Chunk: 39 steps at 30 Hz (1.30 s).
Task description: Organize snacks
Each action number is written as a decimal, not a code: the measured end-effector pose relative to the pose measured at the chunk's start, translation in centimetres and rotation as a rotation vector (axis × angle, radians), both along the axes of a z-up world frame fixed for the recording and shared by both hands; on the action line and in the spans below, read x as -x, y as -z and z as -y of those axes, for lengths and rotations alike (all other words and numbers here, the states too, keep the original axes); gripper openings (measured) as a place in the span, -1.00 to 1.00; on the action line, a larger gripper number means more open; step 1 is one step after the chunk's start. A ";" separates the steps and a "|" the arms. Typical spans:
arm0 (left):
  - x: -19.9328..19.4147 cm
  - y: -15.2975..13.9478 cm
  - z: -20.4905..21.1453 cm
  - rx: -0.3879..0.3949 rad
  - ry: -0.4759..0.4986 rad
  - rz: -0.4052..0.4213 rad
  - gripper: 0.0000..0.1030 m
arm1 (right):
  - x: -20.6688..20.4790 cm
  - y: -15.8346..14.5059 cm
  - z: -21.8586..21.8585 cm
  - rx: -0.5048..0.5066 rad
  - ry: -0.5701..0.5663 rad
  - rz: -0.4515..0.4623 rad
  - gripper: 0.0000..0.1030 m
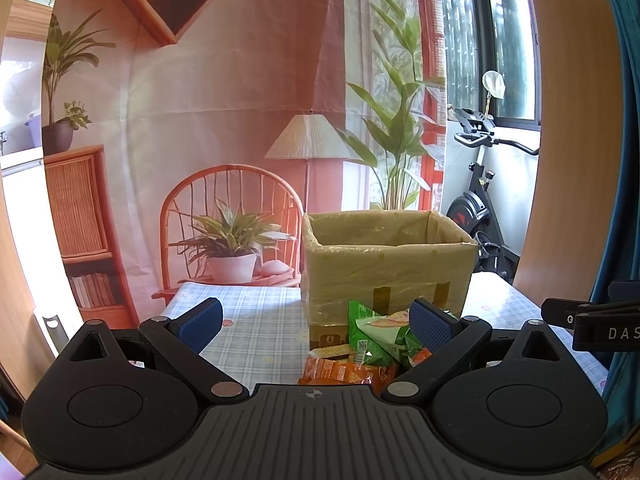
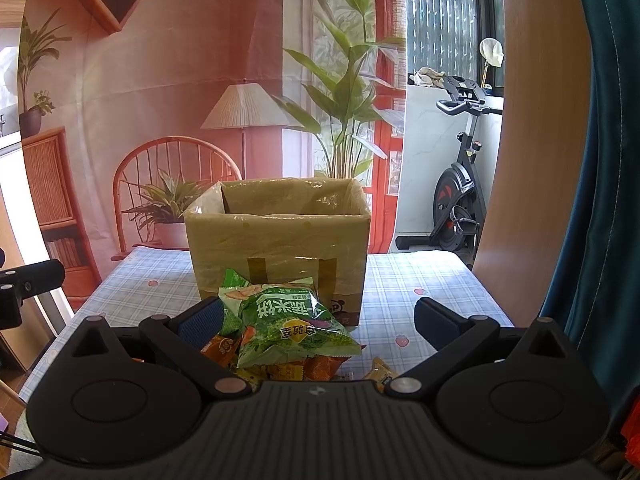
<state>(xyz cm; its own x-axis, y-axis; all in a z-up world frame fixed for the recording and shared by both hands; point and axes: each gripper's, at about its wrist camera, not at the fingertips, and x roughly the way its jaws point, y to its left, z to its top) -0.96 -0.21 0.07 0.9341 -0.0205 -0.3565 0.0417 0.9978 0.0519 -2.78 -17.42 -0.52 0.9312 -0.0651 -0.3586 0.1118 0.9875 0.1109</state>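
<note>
Left hand-held gripper [image 1: 316,326]: released, jaws spread wide, nothing between them. I hold it low over the bench [image 1: 256,320], with the snack pile just ahead and to its right.

Right hand-held gripper [image 2: 318,322]: also released, jaws wide. The green snack bag [image 2: 288,320] lies between them at the near side, but neither pad touches it that I can see.

Snack pile: the green bag sits on top of orange packets [image 2: 320,366] and small yellow ones [image 2: 380,370], all on the bench, just in front of the cardboard box [image 2: 280,240].

Box: open-topped, lined with clear plastic, upright behind the pile. Its inside floor is hidden from me.

Step in hand, as I judge it: take the top green bag first. I would close on its crimped edge or a flat side rather than the puffed middle, squeeze lightly so the contents do not crush, lift clear of the box rim, then let go over the opening.

Writing: the green bag carries large white Chinese characters, upside down to me; I cannot read them with confidence. The other gripper's body [image 1: 600,330] shows "DAS", cut off by the frame edge.
</note>
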 end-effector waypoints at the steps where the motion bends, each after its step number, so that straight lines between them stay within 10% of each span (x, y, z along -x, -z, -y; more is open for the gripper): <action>1: 0.0 0.0 0.0 0.000 0.000 0.000 0.95 | 0.0 0.0 0.1 0.000 0.000 0.000 1.00; 25: -3.0 1.1 -1.1 -0.017 -0.034 -0.027 1.00 | -2.1 -0.4 1.3 0.011 -0.025 0.089 1.00; 39: -10.1 5.9 -4.2 0.018 -0.045 -0.161 0.99 | -9.1 4.7 2.5 0.005 -0.109 0.094 1.00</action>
